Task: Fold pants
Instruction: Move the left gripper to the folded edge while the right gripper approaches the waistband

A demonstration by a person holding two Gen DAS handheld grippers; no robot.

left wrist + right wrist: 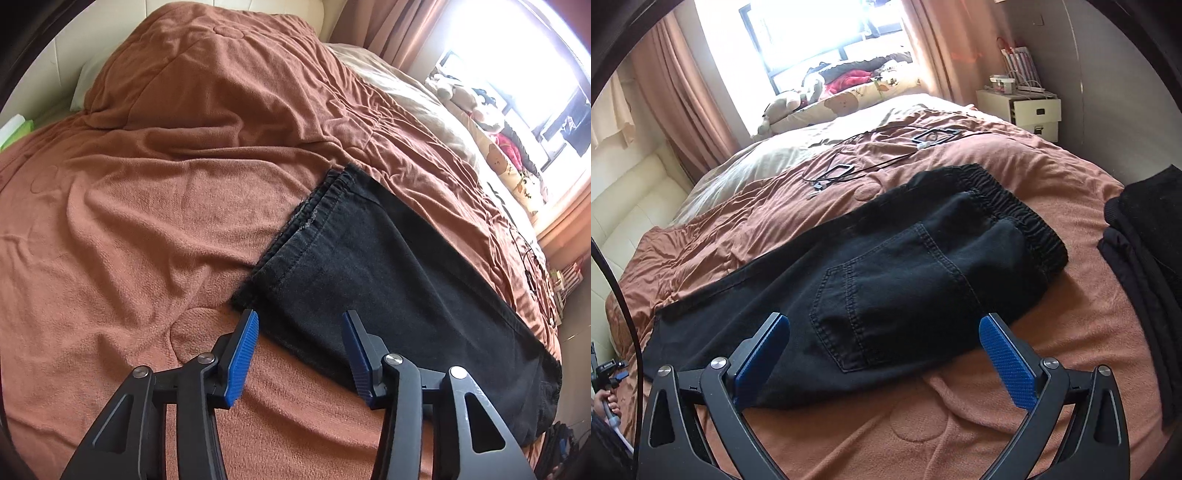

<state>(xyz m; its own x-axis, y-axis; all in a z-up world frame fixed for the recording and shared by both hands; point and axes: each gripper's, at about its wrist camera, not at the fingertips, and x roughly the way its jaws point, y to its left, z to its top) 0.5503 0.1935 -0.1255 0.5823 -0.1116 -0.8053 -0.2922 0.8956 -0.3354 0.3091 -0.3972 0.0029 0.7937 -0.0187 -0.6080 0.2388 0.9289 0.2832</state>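
We are seeing open blanket (129,221) lying left of the pants (886,273); cables (857,166) are crossing beyond (a dark stack (1145,240) is crowding the right).

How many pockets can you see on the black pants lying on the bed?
1. A stitched back pocket shows on the seat of the pants, just below the elastic waistband. Others may be hidden underneath, since the pants lie folded in half lengthwise.

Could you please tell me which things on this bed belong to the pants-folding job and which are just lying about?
Belongs to the job:
- black pants
- left tool, open
- right tool, open

Just lying about:
- black cables
- dark clothes pile
- stuffed toys
- brown blanket
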